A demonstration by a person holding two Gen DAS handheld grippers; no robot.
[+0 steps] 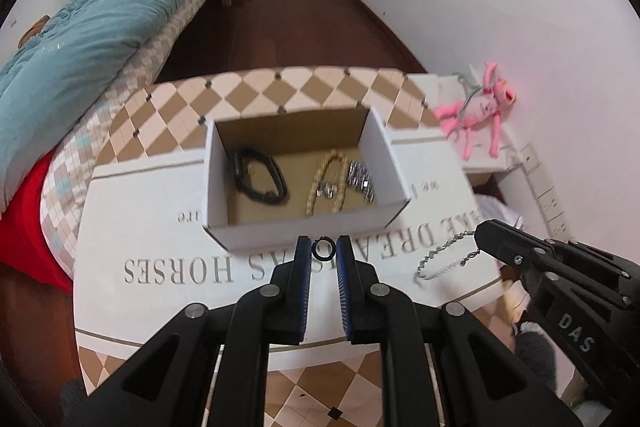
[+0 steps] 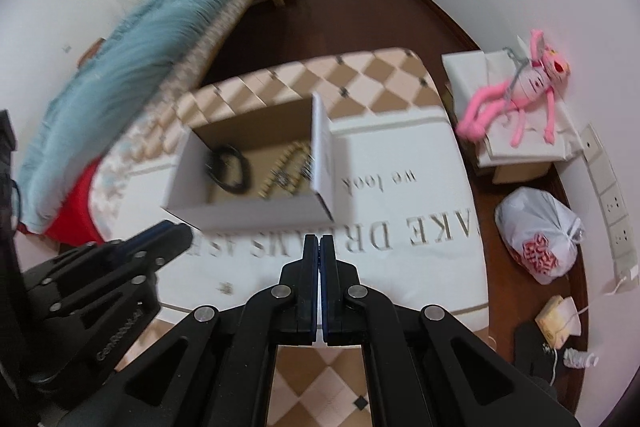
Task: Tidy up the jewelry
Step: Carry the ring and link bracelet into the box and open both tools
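Observation:
A white cardboard box (image 1: 384, 155) (image 2: 322, 151) stands on a white cloth with grey lettering (image 1: 160, 227) (image 2: 400, 187). Inside lie a black carabiner (image 1: 260, 177) (image 2: 230, 167), a gold bead bracelet (image 1: 326, 183) and a silver watch band (image 1: 360, 179). My left gripper (image 1: 323, 251) holds a small black ring (image 1: 323, 249) between its fingertips, just in front of the box's near wall. My right gripper (image 2: 320, 247) is shut; in the left wrist view its tip (image 1: 490, 235) holds a silver chain bracelet (image 1: 444, 259) that hangs over the cloth.
The cloth lies on a table with a diamond pattern (image 1: 280, 87). A bed with a teal duvet (image 1: 80, 39) is at the left. A pink plush toy (image 1: 480, 111) (image 2: 520, 95) lies on a white box at the right. A plastic bag (image 2: 540, 235) sits on the floor.

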